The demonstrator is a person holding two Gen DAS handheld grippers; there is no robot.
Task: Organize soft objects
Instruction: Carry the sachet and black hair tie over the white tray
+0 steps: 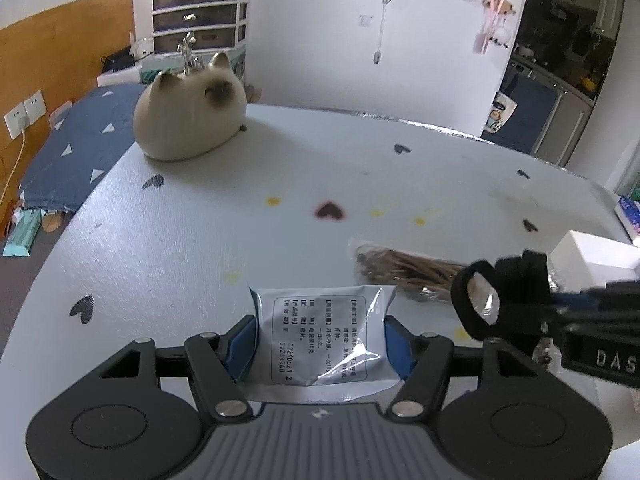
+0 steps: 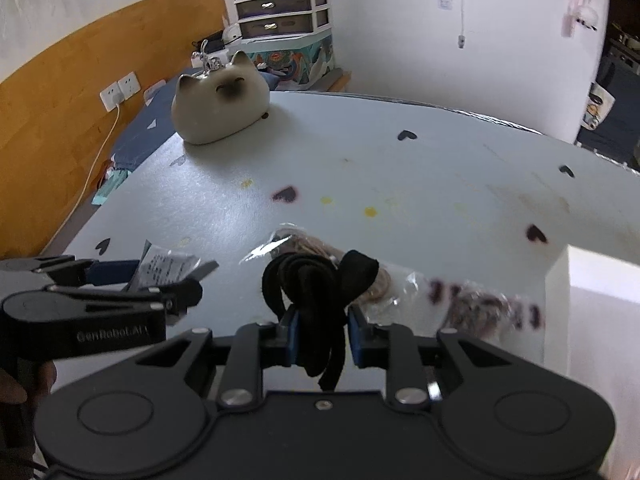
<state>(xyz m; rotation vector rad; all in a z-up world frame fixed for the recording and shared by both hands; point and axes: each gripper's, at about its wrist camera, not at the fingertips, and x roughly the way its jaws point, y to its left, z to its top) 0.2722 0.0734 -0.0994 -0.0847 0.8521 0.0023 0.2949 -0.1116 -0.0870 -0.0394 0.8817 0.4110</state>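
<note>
Left gripper (image 1: 320, 344): blue pads pinched on either side of a silver foil sachet (image 1: 326, 340) with printed label, held clear of the table (image 1: 200, 240).

Right gripper (image 2: 319, 338): jaws pressed nearly together on a bundle of black elastic bands (image 2: 316, 292), loops standing up, a tail hanging below the pads.

Step in hand, by my reading: both soft items are picked and carried; neither is placed.

Just beyond, lying on the table: a clear bag of brown bands (image 1: 404, 274), and a second clear packet with dark-marked contents (image 2: 484, 304), blurred, contents uncertain.

Containers: white box (image 2: 600, 320) at the right table edge, interior not visible, so contents unknown.

Cat-shaped plush (image 1: 188, 120) sits at the far left corner.

Next move likely calls for carrying both loads to the box and releasing above its opening.
</note>
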